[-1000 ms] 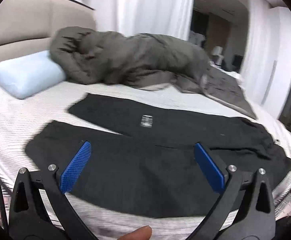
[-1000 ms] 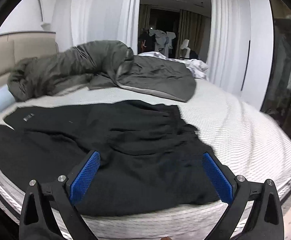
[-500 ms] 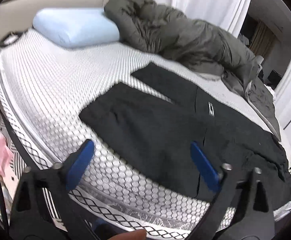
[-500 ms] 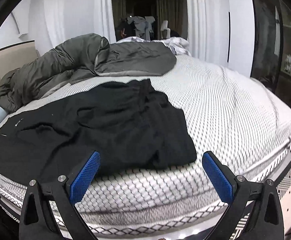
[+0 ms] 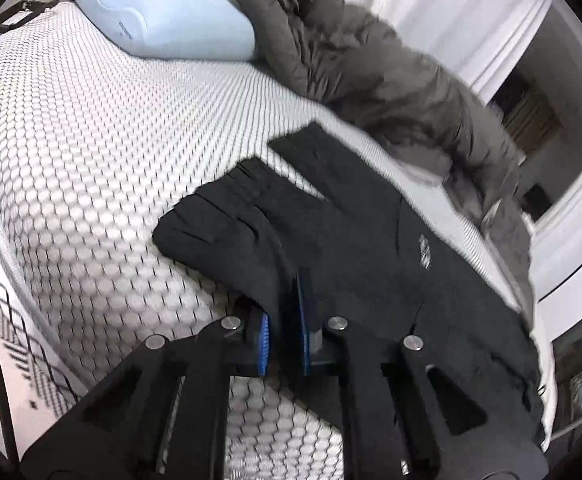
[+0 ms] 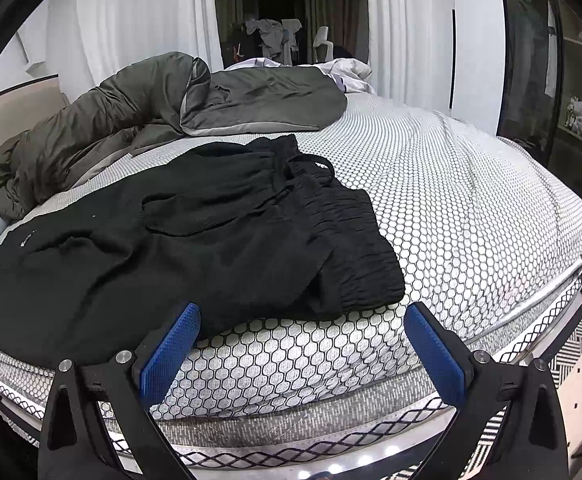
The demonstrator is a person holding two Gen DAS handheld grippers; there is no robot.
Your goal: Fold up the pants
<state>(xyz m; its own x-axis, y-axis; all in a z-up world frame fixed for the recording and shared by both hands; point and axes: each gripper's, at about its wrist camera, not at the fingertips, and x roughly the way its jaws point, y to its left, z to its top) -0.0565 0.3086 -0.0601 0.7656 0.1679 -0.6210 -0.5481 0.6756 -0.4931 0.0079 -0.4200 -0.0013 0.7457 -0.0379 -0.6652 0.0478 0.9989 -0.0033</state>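
While black pants [image 5: 371, 240] lie spread near bed [image 5: 91, 160] front edge, left gripper [image 5: 285, 320] jaws just closed, pinching near leg's edge for fold. Right gripper [image 6: 303, 344] wide open, empty, waistband corner at 12 o'clock. Bare mattress at 2 o'clock; grey duvet [image 6: 131, 128] crowds far side.
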